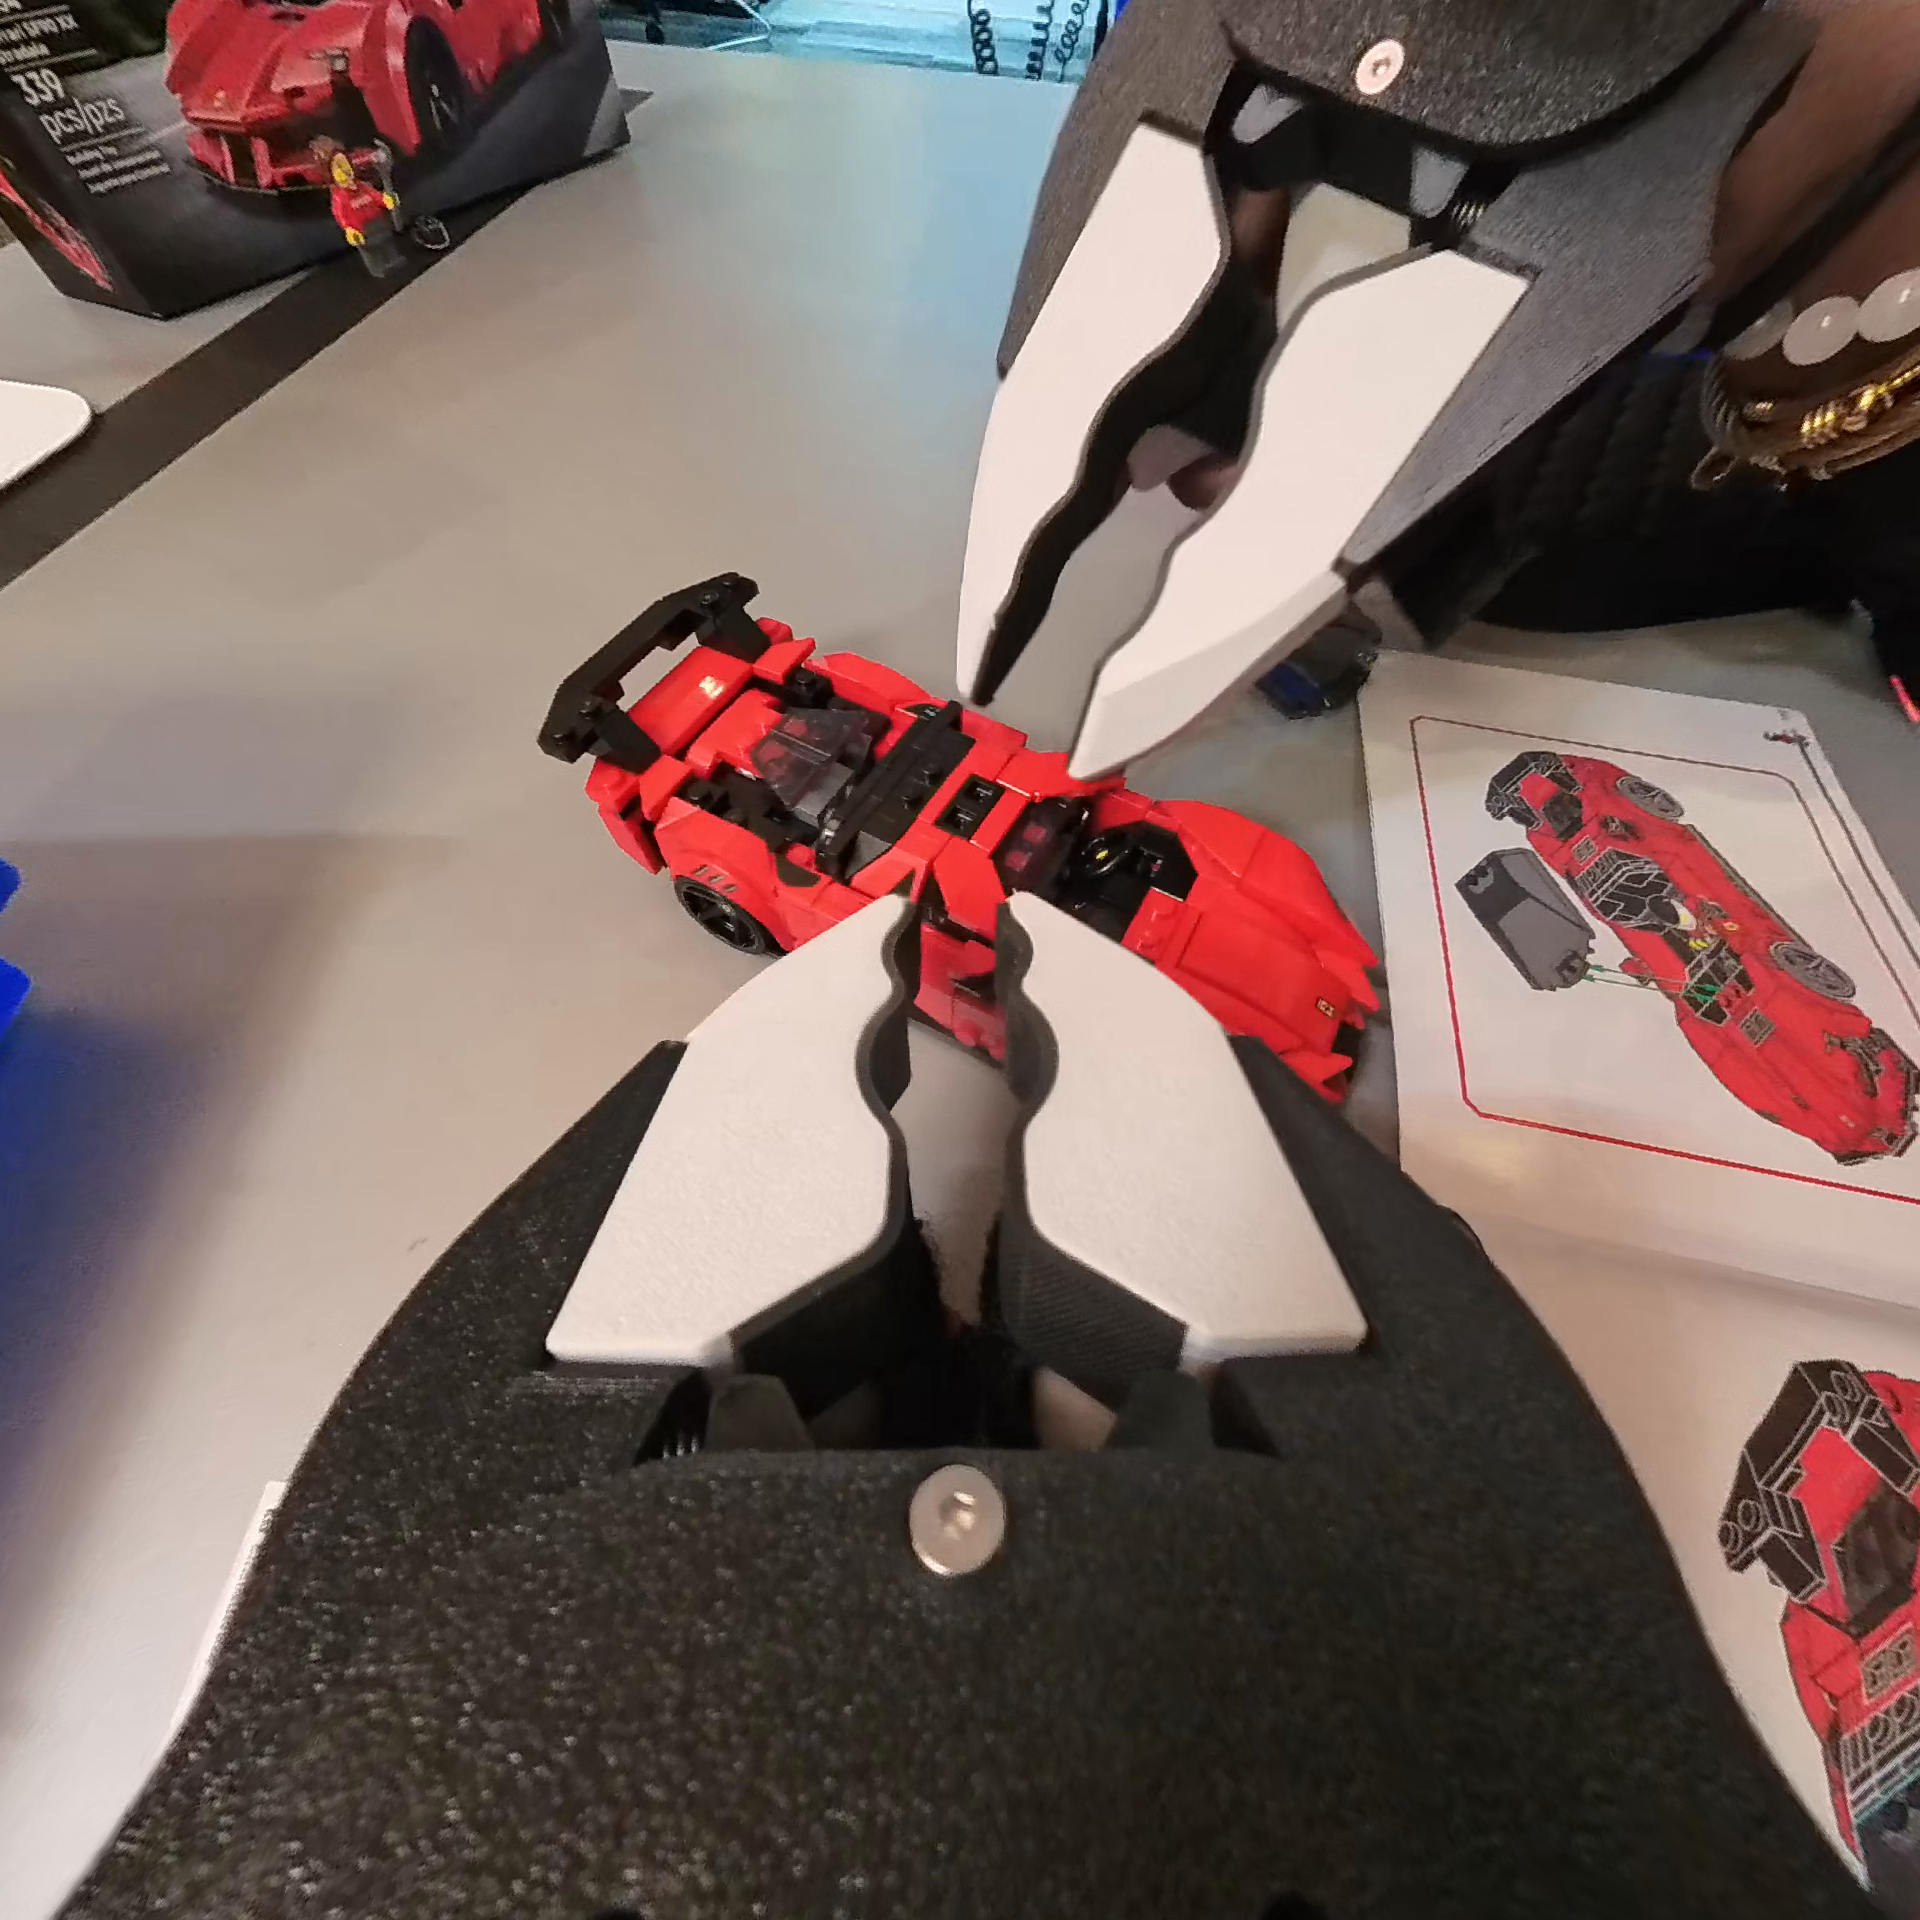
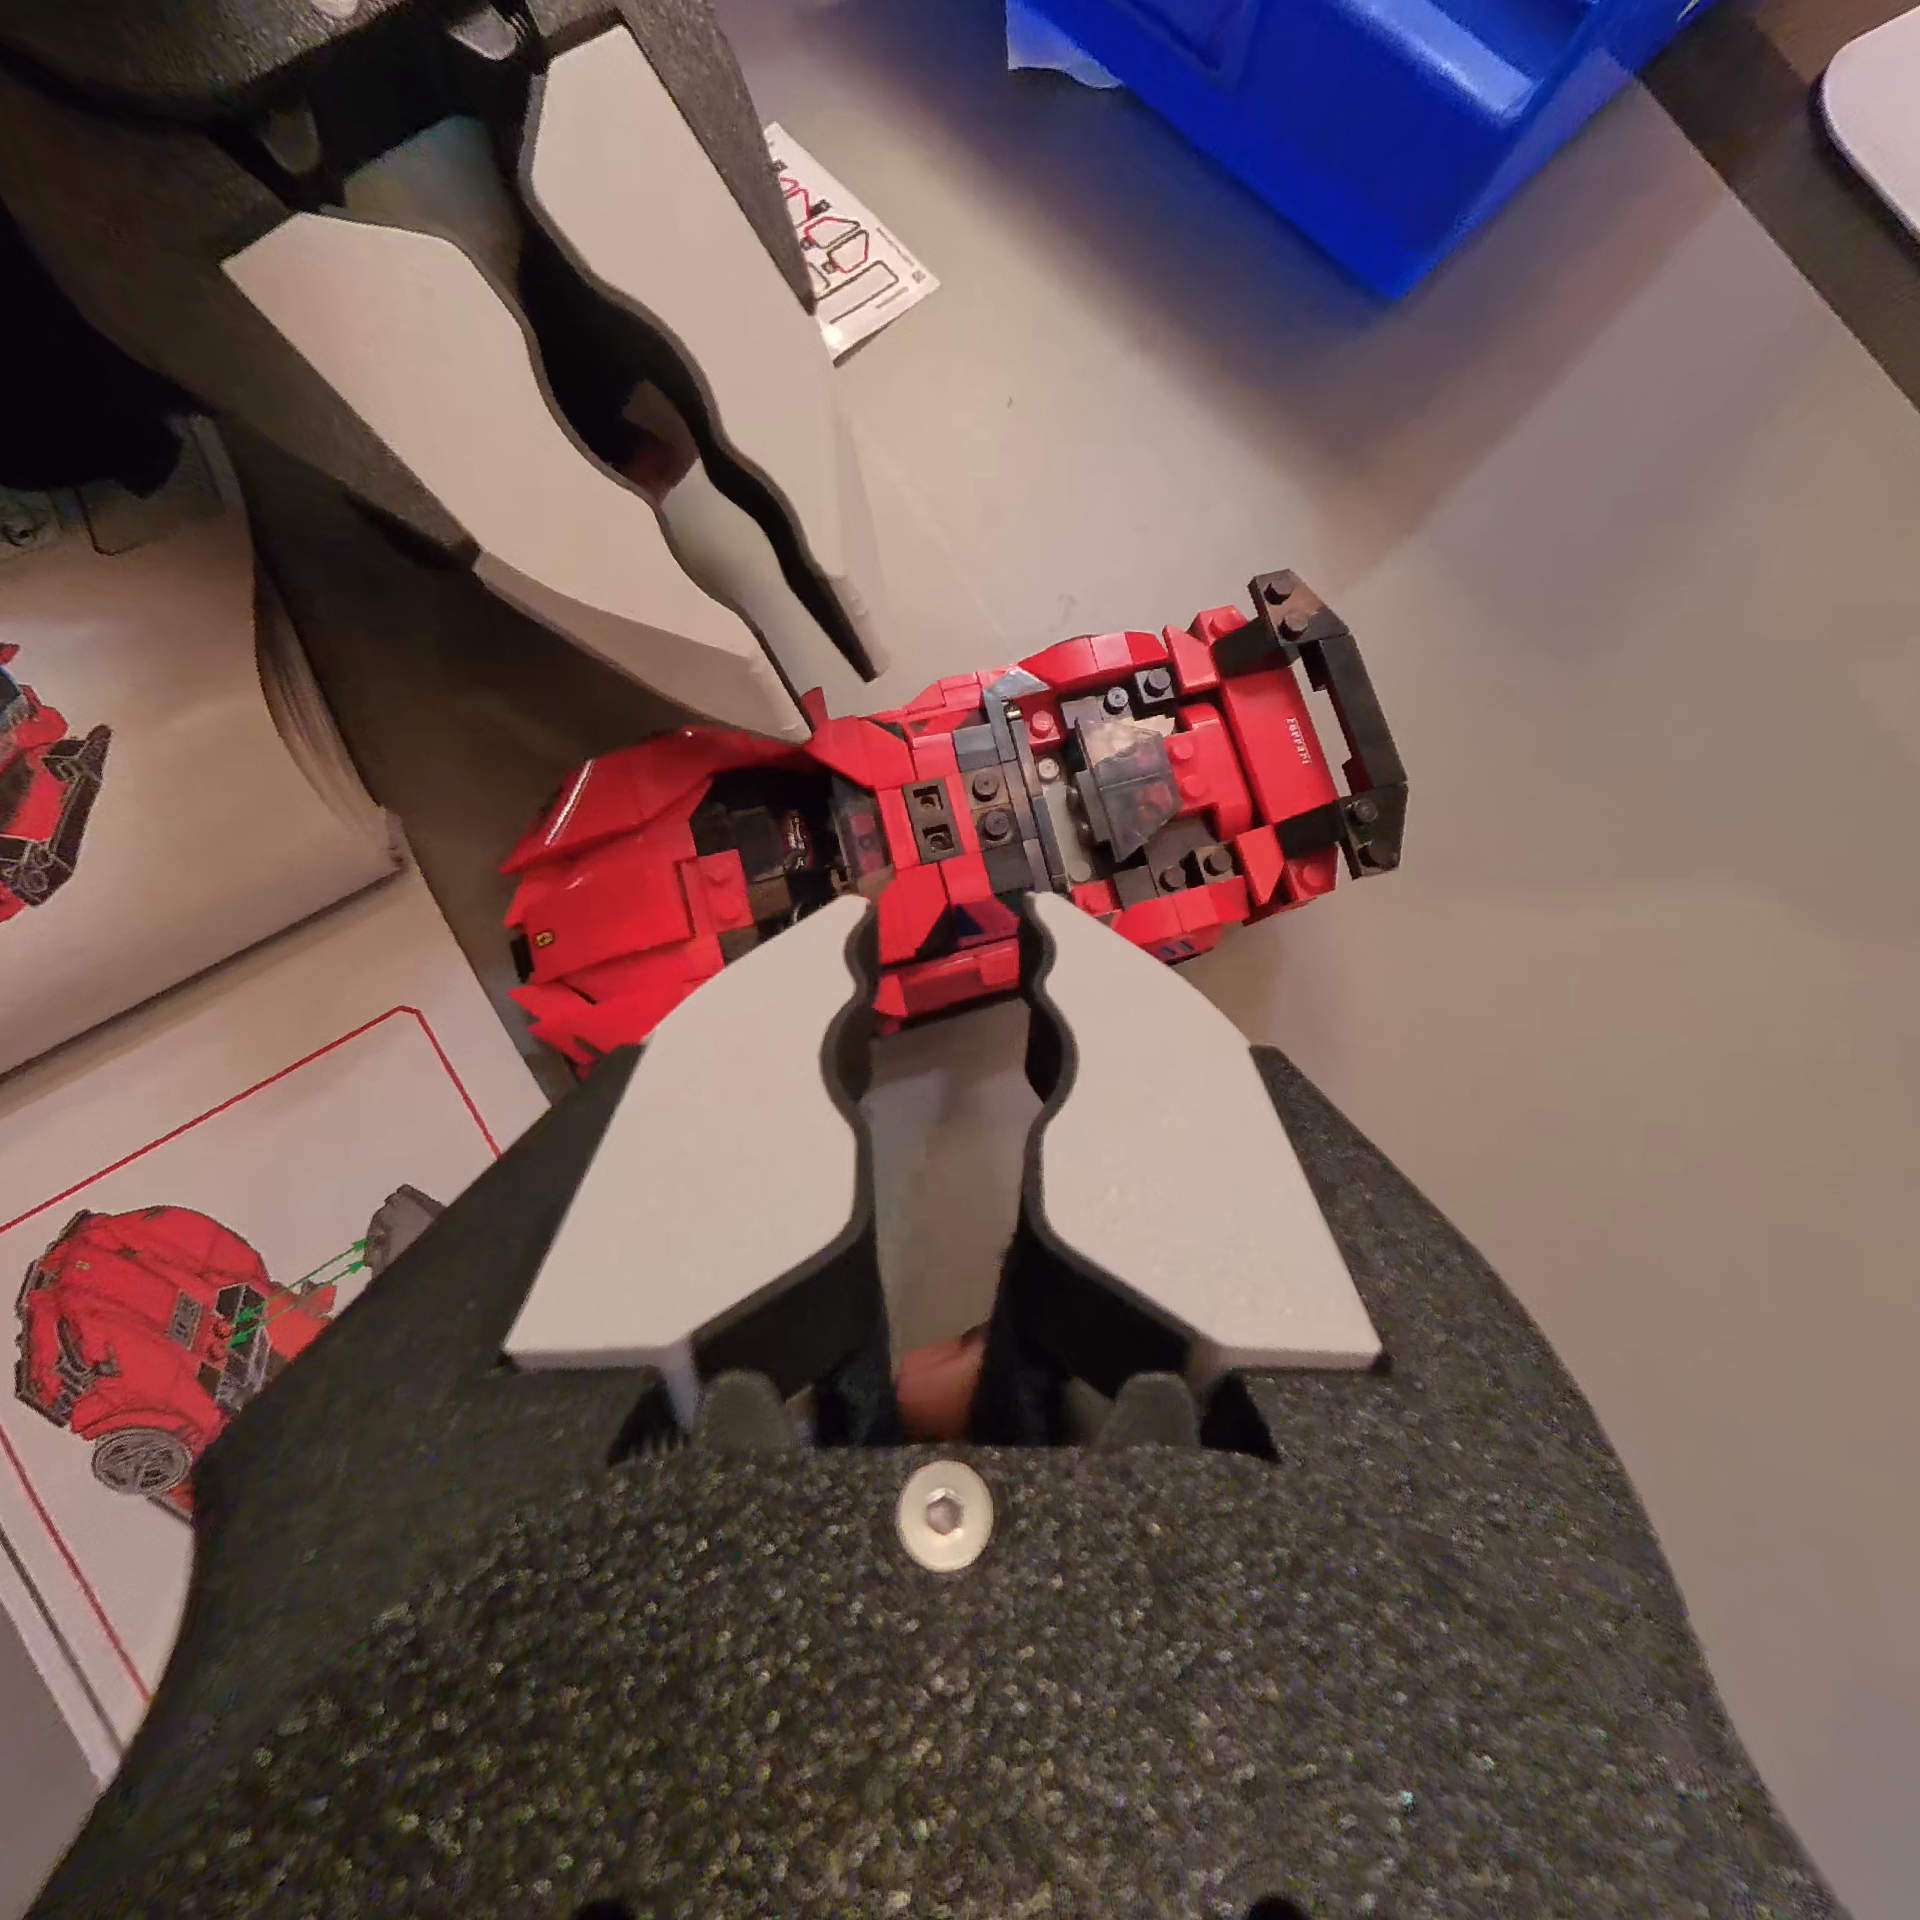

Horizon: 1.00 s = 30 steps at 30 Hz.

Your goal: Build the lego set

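A red Lego sports car (image 1: 1226, 914) with a black rear wing stands on the grey table, nose to the right; its cockpit is uncovered. It also shows in the right wrist view (image 2: 1247, 748), nose to the left. My left gripper (image 1: 958, 914) has its jaws a little apart, with the tips against the car's near side by the door. It shows in the right wrist view (image 2: 836, 698) at the car's far side. My right gripper (image 2: 948, 904) is open, its tips straddling the car's middle. In the left wrist view it (image 1: 1036, 730) comes down from the top right onto the roof edge.
An open instruction booklet (image 1: 1621, 935) lies right of the car, also in the right wrist view (image 2: 208, 1143). The set's box (image 1: 291, 125) stands at the back left. A blue bin (image 2: 1351, 125) and a sticker sheet (image 2: 862, 249) lie beyond the car. A small dark piece (image 1: 1320, 665) lies behind it. One gripper's finger ends stand about 4 centimetres off the other's.
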{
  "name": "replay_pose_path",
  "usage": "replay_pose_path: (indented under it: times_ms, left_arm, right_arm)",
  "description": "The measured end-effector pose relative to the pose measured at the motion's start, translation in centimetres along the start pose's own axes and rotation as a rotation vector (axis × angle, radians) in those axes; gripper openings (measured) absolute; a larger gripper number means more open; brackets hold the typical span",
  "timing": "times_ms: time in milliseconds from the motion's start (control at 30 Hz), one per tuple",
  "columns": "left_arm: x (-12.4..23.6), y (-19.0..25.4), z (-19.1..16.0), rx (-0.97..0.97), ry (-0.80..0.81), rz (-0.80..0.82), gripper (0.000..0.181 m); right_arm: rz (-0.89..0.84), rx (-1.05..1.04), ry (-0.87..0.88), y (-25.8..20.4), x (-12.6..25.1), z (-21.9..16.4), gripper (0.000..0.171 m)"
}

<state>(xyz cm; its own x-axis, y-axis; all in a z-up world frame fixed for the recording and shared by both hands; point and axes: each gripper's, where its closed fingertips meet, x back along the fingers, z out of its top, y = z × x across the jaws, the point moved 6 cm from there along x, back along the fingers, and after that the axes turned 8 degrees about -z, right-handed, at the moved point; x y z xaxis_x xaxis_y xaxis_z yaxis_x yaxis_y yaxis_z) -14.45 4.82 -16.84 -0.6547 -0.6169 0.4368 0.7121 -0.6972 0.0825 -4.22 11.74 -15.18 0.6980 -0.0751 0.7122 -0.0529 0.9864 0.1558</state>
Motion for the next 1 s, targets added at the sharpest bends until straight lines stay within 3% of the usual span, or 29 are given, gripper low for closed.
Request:
replay_pose_path:
  times_ms: [167, 333, 667, 1000]
  left_arm:
    - [0.2, -0.2, 0.1, 0.018, 0.017, 0.001, 0.017]
    - [0.7, -0.6, 0.3, 0.061, 0.069, -0.002, 0.018]
    - [1.4, -1.2, 0.5, 0.131, 0.142, -0.021, 0.018]
    - [1.9, -1.6, 0.6, 0.177, 0.190, -0.026, 0.019]
  right_arm:
    - [-0.007, 0.015, 0.000, 0.2, 0.3, 0.2, 0.043]
    - [0.019, 0.096, -0.023, -0.2, -0.9, 1.2, 0.047]
    - [0.074, 0.219, -0.142, -0.1, -2.6, 1.6, 0.042]
    - [0.096, 0.214, -0.125, 0.2, -2.6, 1.5, 0.041]
